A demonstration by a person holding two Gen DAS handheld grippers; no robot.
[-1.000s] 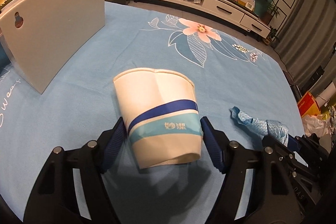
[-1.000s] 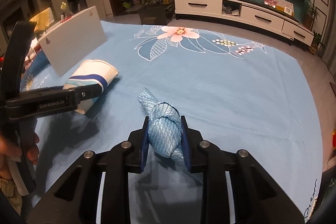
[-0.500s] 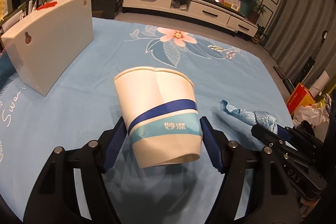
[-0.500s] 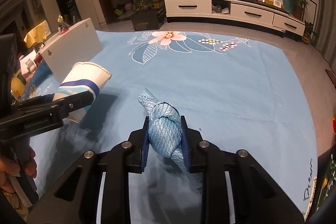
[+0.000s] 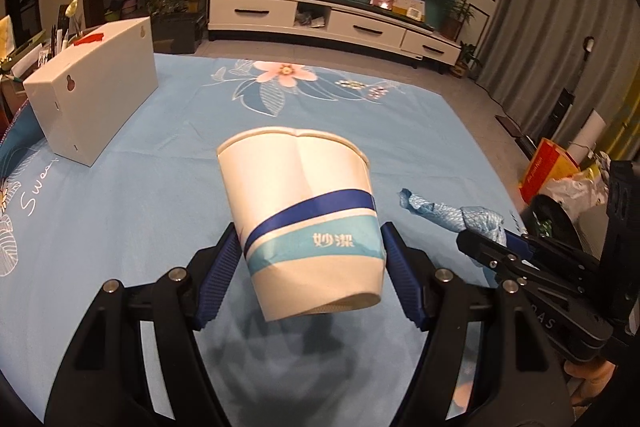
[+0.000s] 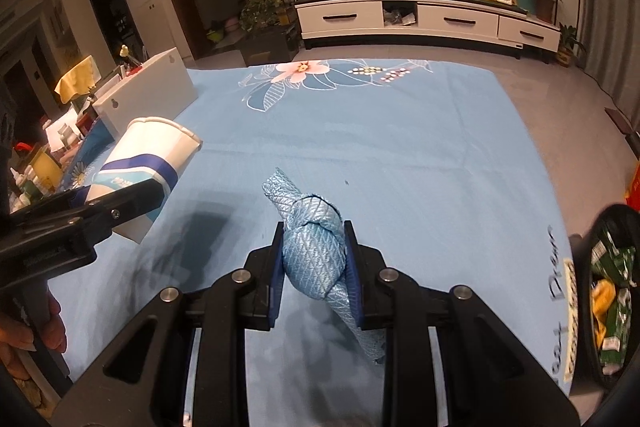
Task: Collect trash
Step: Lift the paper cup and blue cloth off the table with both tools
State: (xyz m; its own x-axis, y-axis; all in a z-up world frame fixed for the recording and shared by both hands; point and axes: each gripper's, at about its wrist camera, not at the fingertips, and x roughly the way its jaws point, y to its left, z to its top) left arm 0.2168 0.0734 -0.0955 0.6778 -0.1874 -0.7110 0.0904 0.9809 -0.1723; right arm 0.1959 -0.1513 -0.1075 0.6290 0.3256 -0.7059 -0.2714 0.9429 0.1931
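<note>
Two trash items are counted, both held clear above the blue tablecloth (image 5: 120, 211). One paper cup (image 5: 304, 223) is clamped low on its wall by the left gripper (image 5: 310, 279); it is judged light and crushable (rim already dented). One knotted blue cloth (image 6: 316, 259), soft and light, is pinched at its knot by the right gripper (image 6: 314, 271).

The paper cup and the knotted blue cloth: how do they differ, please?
The paper cup is white with blue bands, rigid and dented; the knotted blue cloth is soft and patterned. The left gripper grips the cup, the right gripper the cloth. Both are lifted off the table.
</note>
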